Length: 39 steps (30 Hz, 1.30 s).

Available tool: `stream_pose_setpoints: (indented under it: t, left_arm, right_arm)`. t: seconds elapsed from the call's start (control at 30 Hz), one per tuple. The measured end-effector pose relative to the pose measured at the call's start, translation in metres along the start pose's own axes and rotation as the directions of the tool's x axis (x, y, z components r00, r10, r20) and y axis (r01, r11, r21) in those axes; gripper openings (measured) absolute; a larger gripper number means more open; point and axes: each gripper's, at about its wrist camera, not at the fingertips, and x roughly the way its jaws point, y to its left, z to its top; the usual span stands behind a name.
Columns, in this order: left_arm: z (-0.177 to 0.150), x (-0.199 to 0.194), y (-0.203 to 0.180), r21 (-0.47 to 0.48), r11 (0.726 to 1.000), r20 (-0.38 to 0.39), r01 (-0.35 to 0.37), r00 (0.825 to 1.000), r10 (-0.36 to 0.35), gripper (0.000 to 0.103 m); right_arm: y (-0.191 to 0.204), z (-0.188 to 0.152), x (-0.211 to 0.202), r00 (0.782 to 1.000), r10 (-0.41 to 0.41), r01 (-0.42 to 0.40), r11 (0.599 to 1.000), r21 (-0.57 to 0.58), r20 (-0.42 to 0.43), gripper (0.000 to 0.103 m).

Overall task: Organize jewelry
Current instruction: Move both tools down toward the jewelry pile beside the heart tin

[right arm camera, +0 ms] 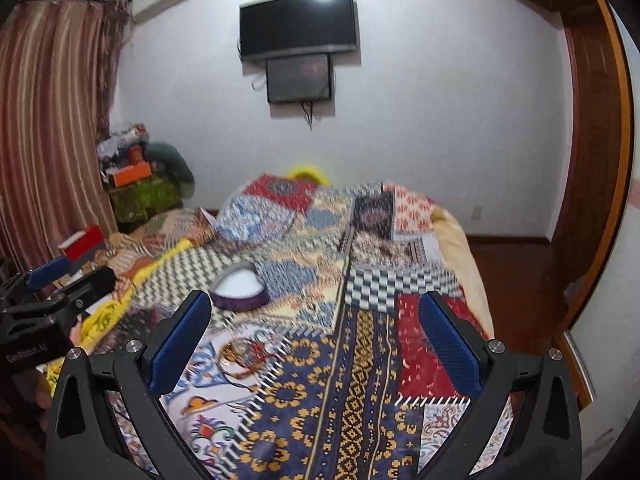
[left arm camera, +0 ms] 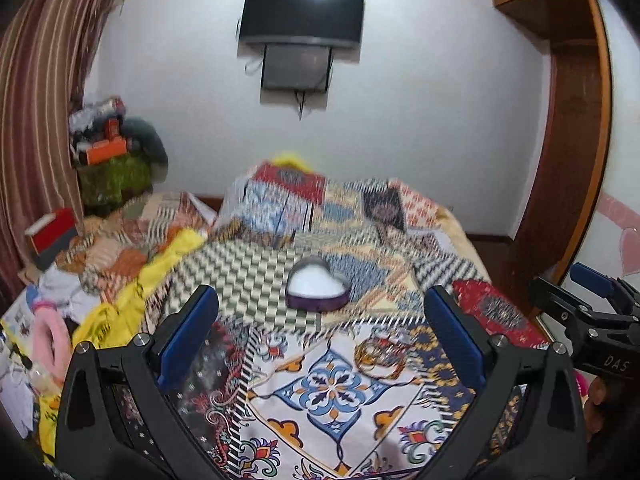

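Patchwork cotton in reds, blues, yellows and checks covers the wide bed (left arm camera: pixel 280 264), which fills the lower half of both views; its right edge drops to a wooden floor beside a tall brown wooden wardrobe (left arm camera: pixel 568 160), and its left side is crowded with crumpled yellow cloth (left arm camera: pixel 132 300) and loose clothing. A plain white wall (left arm camera: pixel 440 120) behind the bed carries a black flat television (left arm camera: pixel 302 14).

Near the middle of the bed sits a purple heart-shaped jewelry box with a white lining (left arm camera: pixel 318 290), lid off, with bare quilt all around it. Nearer the cameras, well apart from the box, a tangle of thin gold and red bangles (left arm camera: pixel 380 356) lies on a white floral patch; in the right wrist view the same tangle (right arm camera: pixel 242 354) lies just beside the right tool's left finger.

Both tools hover above the quilt. The left gripper (left arm camera: pixel 320 332) has its blue-padded fingers spread wide, nothing between them. The right gripper (right arm camera: pixel 316 340) is likewise spread wide and empty.
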Motion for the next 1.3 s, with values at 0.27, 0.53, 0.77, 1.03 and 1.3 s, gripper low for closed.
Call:
stream_pose_setpoints:
  t: [0.27,0.53,0.77,1.03,1.3]
  left_arm:
    - [-0.021,0.061,0.019,-0.046,0.999,-0.174,0.005,0.985,-0.012,0.086]
    - [-0.042,0.101,0.02,-0.063,0.997,-0.323,0.034,0.945,-0.052,0.057]
    - [-0.045,0.116,0.008,-0.044,0.995,-0.342,0.086,0.935,-0.096,0.057]
    - [-0.049,0.129,-0.004,-0.05,0.984,-0.377,0.172,0.909,-0.178,0.03]
    - [-0.056,0.141,-0.012,-0.069,0.974,-0.4,0.215,0.889,-0.225,0.019]
  right_arm:
    - [-0.016,-0.021,0.049,0.988,0.002,0.0,1.0,0.014,-0.157,0.103]
    - [-0.019,-0.035,0.09,0.965,0.044,-0.045,0.999,0.003,-0.259,0.093]
    - [-0.015,-0.038,0.113,0.936,0.117,-0.126,0.992,-0.008,-0.331,0.069]
    - [-0.004,-0.04,0.129,0.915,0.163,-0.188,0.982,-0.032,-0.37,0.045]
    - [-0.002,-0.046,0.139,0.894,0.196,-0.223,0.974,-0.022,-0.402,0.035]
